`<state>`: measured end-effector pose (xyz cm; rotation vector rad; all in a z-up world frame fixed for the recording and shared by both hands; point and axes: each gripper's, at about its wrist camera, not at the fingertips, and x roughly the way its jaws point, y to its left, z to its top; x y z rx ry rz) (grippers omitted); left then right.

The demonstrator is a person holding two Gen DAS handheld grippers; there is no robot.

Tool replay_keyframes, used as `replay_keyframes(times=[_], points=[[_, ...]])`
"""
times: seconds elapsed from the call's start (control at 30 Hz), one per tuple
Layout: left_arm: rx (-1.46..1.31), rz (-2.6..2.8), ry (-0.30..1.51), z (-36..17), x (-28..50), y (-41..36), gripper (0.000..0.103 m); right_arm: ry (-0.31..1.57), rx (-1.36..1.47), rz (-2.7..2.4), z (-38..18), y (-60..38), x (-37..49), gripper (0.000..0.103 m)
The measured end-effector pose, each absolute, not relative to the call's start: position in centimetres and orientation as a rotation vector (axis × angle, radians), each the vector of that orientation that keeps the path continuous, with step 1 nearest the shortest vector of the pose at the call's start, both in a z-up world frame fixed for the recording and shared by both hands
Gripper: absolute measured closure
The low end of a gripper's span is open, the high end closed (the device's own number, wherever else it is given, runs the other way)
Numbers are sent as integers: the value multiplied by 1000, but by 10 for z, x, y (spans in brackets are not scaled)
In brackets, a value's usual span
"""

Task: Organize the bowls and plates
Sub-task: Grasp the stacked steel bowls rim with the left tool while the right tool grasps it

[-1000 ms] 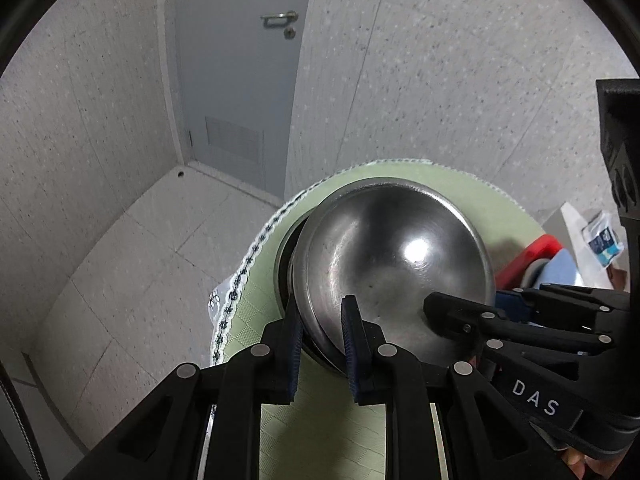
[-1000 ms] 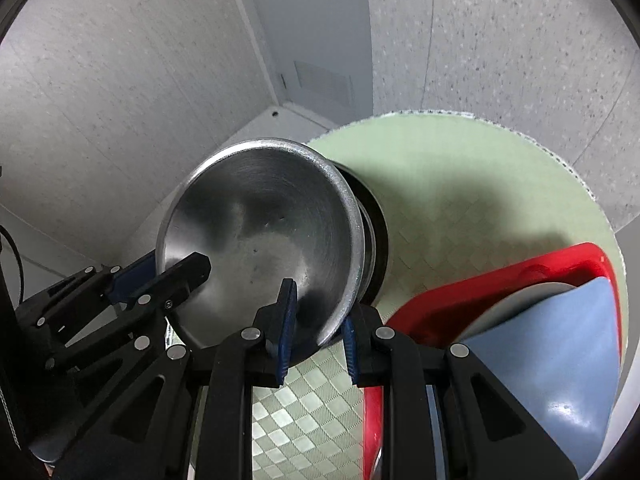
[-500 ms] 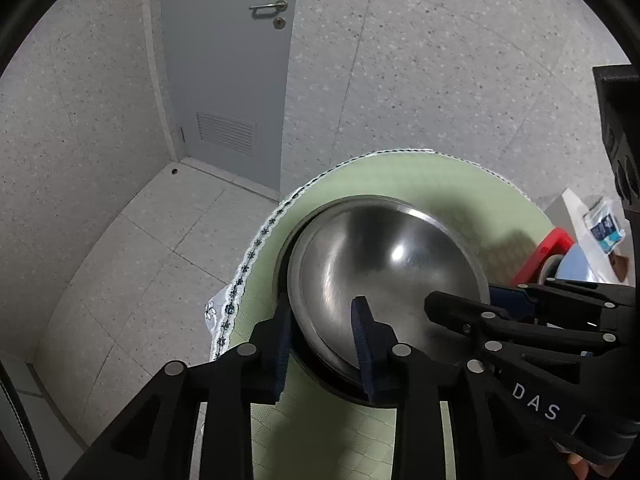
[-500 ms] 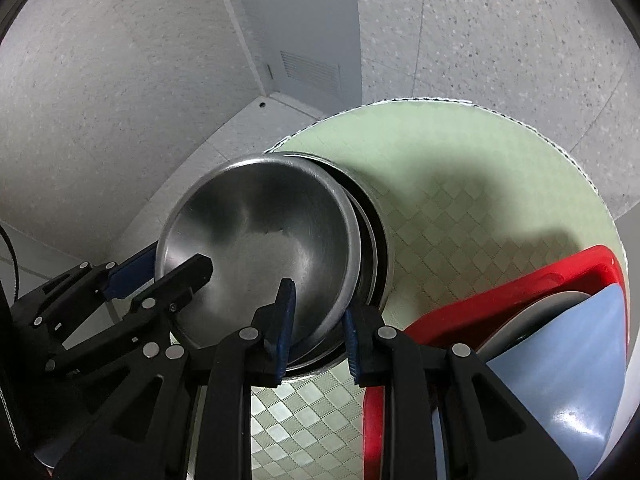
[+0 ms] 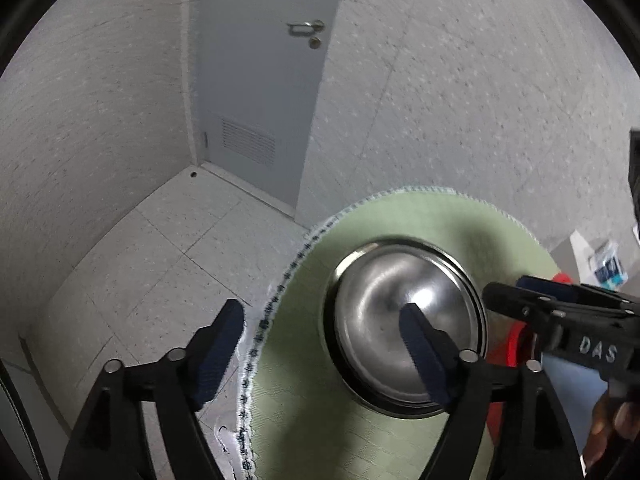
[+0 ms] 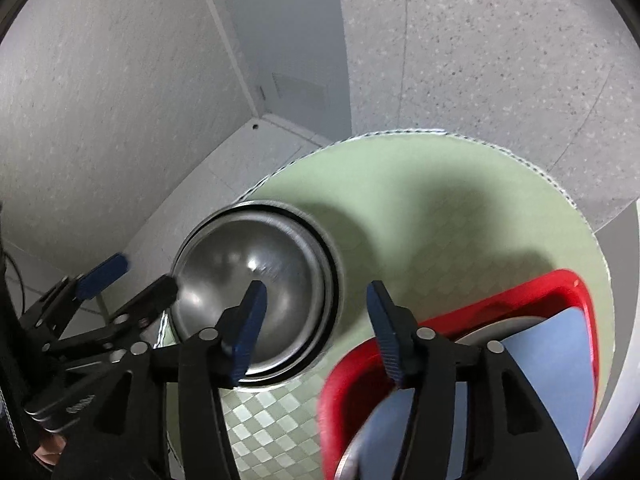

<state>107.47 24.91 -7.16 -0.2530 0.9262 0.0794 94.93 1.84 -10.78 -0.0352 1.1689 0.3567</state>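
Note:
A steel bowl (image 5: pixel 384 308) (image 6: pixel 240 264) sits nested on a stack of steel bowls at the left edge of the round table with a green cloth (image 5: pixel 400 216) (image 6: pixel 440 200). My left gripper (image 5: pixel 320 320) hangs above the bowl's left rim, jaws opening, pads off the metal. It also shows as the left gripper (image 6: pixel 146 274) in the right wrist view. My right gripper (image 6: pixel 316 296) hangs above the bowl's right rim, jaws opening, nothing pressed between them. The right gripper (image 5: pixel 506 286) appears at the right of the left wrist view.
A red tray (image 6: pixel 560 284) (image 5: pixel 516 340) at the table's right holds a blue plate (image 6: pixel 560 360) over a steel plate rim (image 6: pixel 480 332). Tiled floor (image 5: pixel 160 260), a grey door (image 5: pixel 260 80) and speckled walls lie beyond. A hand (image 5: pixel 616 420) holds the right gripper.
Both grippers held the tilted bowl by its rim; it now sits level in the stack. Both jaws have spread off it, and both grippers have drawn back and up.

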Motion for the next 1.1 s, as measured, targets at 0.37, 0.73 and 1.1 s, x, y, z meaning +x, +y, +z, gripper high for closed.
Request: replay_keyframes(times=[0.37, 0.73, 1.1], points=[[-351, 116, 979, -102, 1055, 248, 15, 1262, -56, 398, -138, 20, 977, 42], [-413, 61, 1042, -121, 1065, 241, 33, 1357, -154, 456, -169, 42, 989, 51], [-424, 68, 1039, -113, 1077, 245, 69, 1324, -75, 481, -155, 34, 986, 71]])
